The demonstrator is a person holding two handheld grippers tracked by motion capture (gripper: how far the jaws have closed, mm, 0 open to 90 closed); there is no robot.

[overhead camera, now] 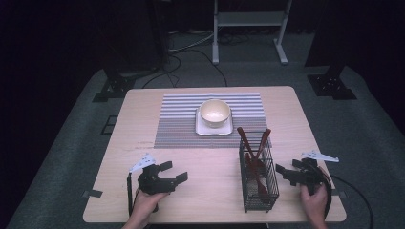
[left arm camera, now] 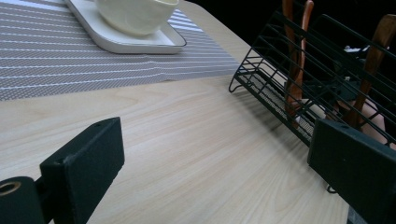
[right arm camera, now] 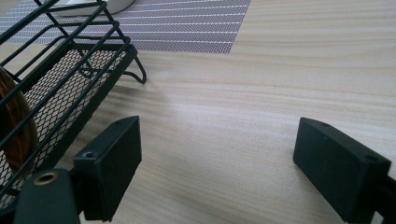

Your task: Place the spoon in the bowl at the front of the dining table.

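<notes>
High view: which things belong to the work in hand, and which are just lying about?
In hand: wire basket with wooden utensils, between the open left gripper and open right gripper.
Lying about: bowl, white tray, striped placemat.

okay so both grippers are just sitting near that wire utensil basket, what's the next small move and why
Probably ease the right gripper left toward the wire basket and its wooden utensils. Its jaws stand open with only bare table between them, and the basket sits just beside it. The left gripper, also open, is farther off.
</notes>
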